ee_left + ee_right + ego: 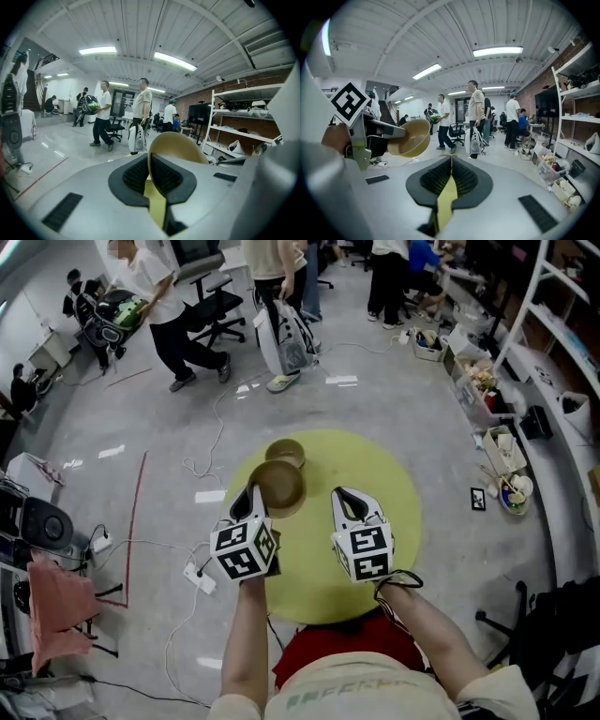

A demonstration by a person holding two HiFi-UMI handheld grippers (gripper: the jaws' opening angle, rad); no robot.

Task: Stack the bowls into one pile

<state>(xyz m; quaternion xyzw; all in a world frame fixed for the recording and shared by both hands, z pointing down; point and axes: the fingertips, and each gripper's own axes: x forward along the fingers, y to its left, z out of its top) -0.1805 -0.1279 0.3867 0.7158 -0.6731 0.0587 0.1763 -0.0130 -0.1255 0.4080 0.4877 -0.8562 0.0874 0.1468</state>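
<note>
Fingers (136,174) of the left gripper (149,161) are clamped on the rim of a tan bowl (180,145), one pad inside the wall and one outside. That bowl is held off the counter (375,474) at the gripper's 1 o'clock. It is tilted, with its mouth turned up and toward the right gripper (450,161). The right gripper's fingers are pressed together at the tips with nothing between them, and it hovers at 3 o'clock from the left one, level with it. A second bowl (285,454) sits upright on the round yellow counter at about 11 o'clock, near the far edge, just beyond the held bowl. People (173,296) stand on the grey floor behind.
</note>
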